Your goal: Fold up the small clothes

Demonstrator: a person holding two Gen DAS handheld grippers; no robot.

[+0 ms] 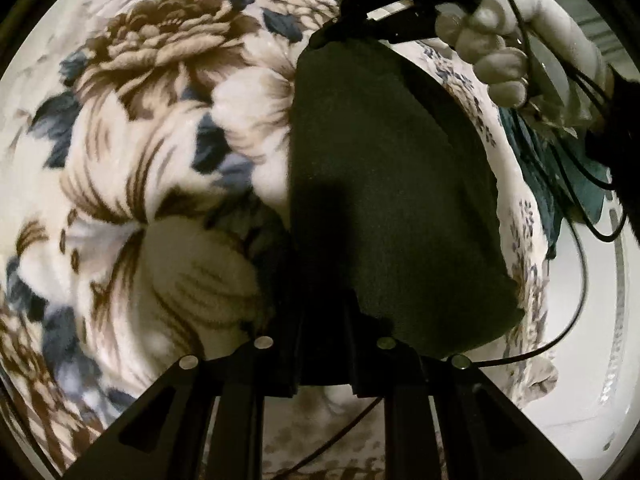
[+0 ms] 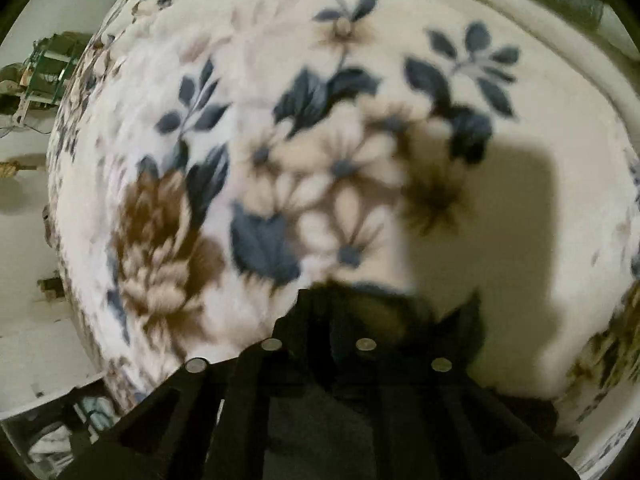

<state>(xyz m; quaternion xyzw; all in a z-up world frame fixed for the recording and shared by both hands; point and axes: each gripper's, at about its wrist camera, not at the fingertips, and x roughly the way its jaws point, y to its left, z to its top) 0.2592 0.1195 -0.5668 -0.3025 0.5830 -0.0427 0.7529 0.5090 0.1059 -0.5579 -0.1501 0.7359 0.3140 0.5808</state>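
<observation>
A small dark green-black garment (image 1: 392,200) is stretched in the air above a floral fleece blanket (image 1: 140,140). My left gripper (image 1: 324,344) is shut on its near edge. The right gripper (image 1: 384,12), held by a white-gloved hand (image 1: 512,32), grips its far edge at the top of the left wrist view. In the right wrist view my right gripper (image 2: 320,344) is shut on dark cloth (image 2: 400,316) that bunches over the fingers, and the blanket (image 2: 280,160) lies below, blurred.
The blanket's edge drops to a white floor (image 1: 592,280) on the right. A teal cloth (image 1: 560,168) hangs under the gloved hand, with black cables (image 1: 576,200). A rack with items (image 2: 44,72) stands at the far left, and a bin of clothes (image 2: 80,424) at lower left.
</observation>
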